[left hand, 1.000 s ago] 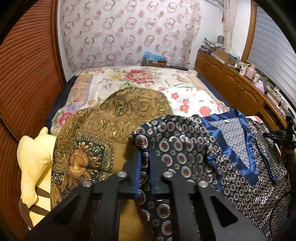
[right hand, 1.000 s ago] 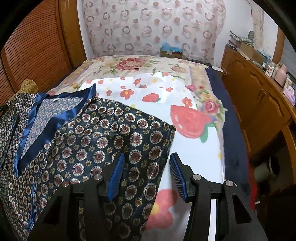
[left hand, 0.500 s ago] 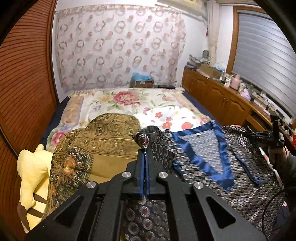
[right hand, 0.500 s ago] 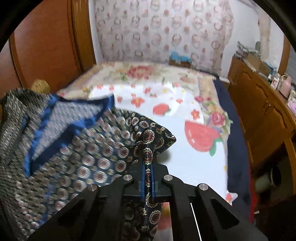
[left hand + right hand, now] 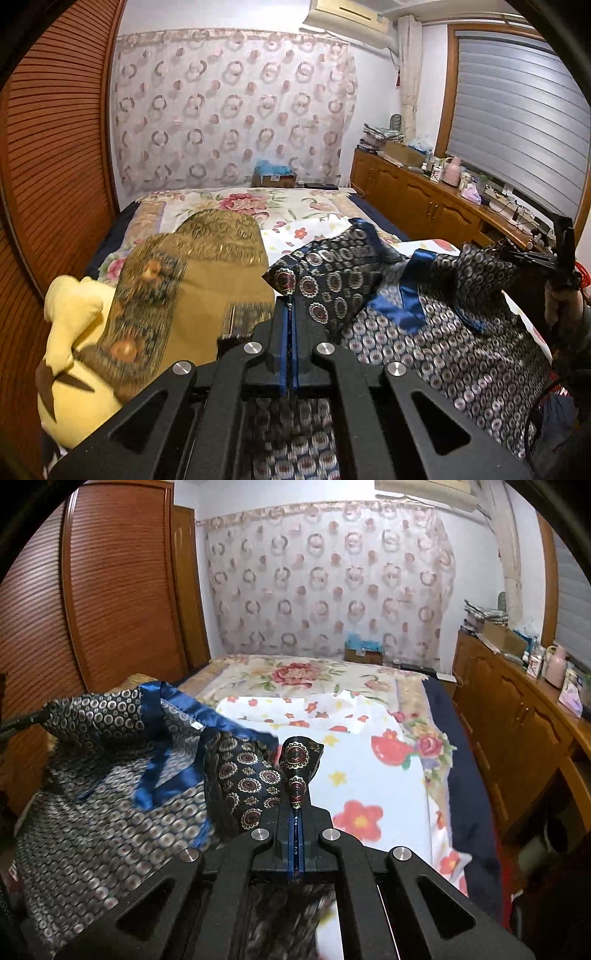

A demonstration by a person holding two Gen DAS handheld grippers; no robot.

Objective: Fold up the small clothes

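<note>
The patterned satin top (image 5: pixel 436 332) lies on the bed (image 5: pixel 369 775), draped over the near end of the floral bedspread, with its blue-trimmed neckline (image 5: pixel 410 302) toward the middle of the bed and its two near corners raised off the spread. I judge it light, limp and slick: the cloth sags between the two raised corners and bunches into soft peaks, so it will not keep any shape by itself, and a shiny weave like this could slide out of a loose pinch. Corners and hems look like the sound places to take it, where the fabric is doubled and a fold line can be drawn straight between two grips.

My left gripper (image 5: pixel 290 332) is clamped tight on one corner of the top, the jaws pressed together with only a thin edge of cloth between them and a small tuft standing up beyond the tips. My right gripper (image 5: pixel 296 834) is likewise closed hard on the opposite corner, a twisted cone of patterned fabric rising from its tips. Both corners hang above the bed, the rest of the garment trailing down onto it. Beside the top, on the bed's left side, lie a gold-brown cloth (image 5: pixel 207 266) and a yellow plush toy (image 5: pixel 74 332).
</note>
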